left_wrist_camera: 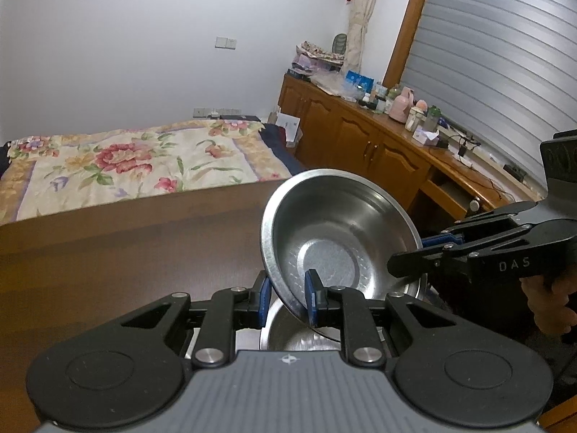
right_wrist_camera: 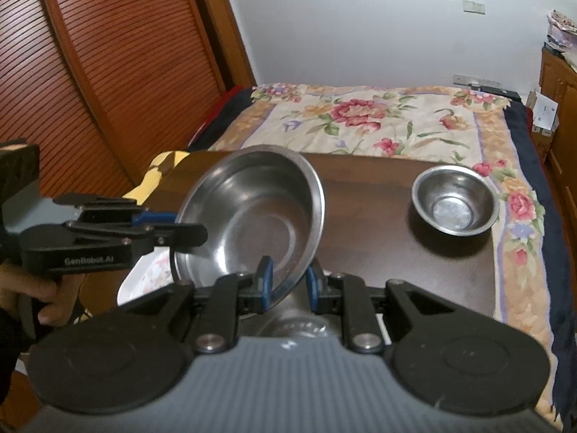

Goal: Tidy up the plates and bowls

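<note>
**user1:** Left gripper fills the bottom of its own view, closest thing to the lens. Its blue pads sit on either side of the lower rim of the big steel bowl, pinching it. Same story in the other view: the right gripper is clamped on that bowl's rim at the bottom centre of the frame. So both tongs have the one bowl, each on its own edge.

**user2:** Yep. In the right wrist view the left gripper comes in from the left edge and bites the bowl's left rim. In the left wrist view the right one reaches in from the right edge. What's underneath, going big to small?

**user1:** Biggest is the bed with the flowery cover across the top half of the frame. In front of it is the dark wooden table. The big bowl is lifted off the table and tilted, its open side facing the cameras. Right under it, low centre in the left wrist view, a second steel bowl peeks out between the fingers. Can't tell if the two touch.

**user2:** And the little one?

**user1:** Small steel bowl, upright on the table at middle right, well apart from the others, near the table's far right corner.
</note>
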A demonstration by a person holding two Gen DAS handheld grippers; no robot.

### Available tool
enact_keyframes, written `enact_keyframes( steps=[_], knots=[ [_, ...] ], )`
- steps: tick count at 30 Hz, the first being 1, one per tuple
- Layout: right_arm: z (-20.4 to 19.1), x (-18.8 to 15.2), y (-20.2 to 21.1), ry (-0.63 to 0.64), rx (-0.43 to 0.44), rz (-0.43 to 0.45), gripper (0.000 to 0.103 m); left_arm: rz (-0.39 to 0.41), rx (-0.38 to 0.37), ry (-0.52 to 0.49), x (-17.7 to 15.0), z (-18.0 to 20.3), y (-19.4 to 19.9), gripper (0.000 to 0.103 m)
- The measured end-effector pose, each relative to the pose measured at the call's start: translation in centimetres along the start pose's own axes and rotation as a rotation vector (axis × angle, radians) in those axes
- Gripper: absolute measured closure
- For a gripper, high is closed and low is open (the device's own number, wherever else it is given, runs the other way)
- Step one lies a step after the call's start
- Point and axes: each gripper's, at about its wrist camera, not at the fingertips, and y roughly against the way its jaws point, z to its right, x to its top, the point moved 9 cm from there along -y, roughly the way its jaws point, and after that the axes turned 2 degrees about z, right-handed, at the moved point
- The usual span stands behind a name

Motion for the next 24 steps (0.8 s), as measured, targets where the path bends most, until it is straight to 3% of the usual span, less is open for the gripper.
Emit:
enact_keyframes(
  steps=[7, 13, 24],
  knots=[
    [0.6, -3.5, -1.2, -0.067, 0.039, -0.039, 0.081, -0.028, -0.003, -0.016, -2.5, 0.2, -1.3, 0.082],
    [2.0, -6.1, -2.2, -0.111, 0.018, -0.062, 0.081, -0.076, -0.018, -0.031, -4.7, 0.9, -3.4, 0.082],
    [1.8, -7.7, -1.5, -0.041, -0.100, 0.046, 0.081, -0.104, 0.009, -0.097, -6.7, 1.4, -4.8, 0.082]
  ],
)
